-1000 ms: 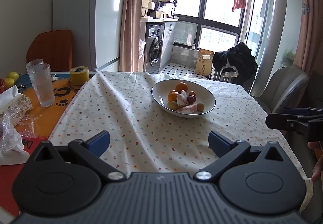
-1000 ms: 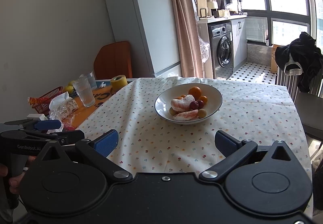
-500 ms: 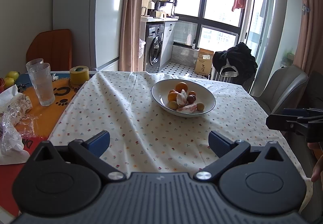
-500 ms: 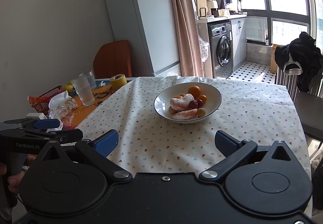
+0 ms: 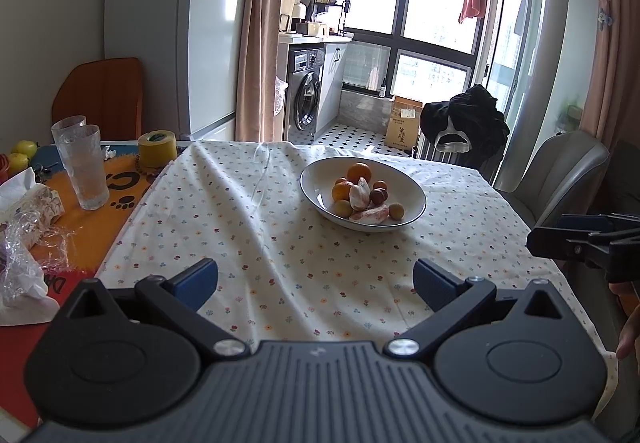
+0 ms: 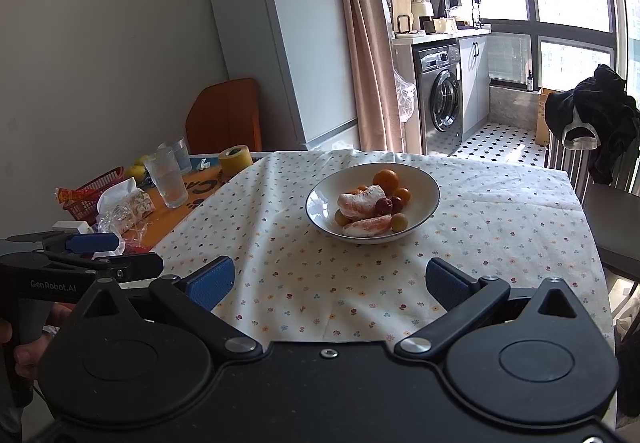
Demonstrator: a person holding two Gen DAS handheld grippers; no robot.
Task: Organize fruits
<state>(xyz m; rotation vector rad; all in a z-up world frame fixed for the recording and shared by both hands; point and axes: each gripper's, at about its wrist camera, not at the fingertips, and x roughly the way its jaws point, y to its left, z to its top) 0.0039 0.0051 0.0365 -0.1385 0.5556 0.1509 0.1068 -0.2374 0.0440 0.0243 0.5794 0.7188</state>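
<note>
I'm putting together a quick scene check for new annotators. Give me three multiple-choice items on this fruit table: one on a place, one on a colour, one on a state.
1. Where is the fruit?
A. in the white bowl
B. loose on the tablecloth
C. in a glass

2. What colour is the tape roll?
A. blue
B. yellow
C. white

3. How are the right gripper jaws?
A. shut on an orange
B. shut, empty
C. open, empty

Answers: 1 A, the pieces lie heaped inside its rim; 2 B, its side is yellow; 3 C, the blue pads stand wide apart over bare cloth.
</note>
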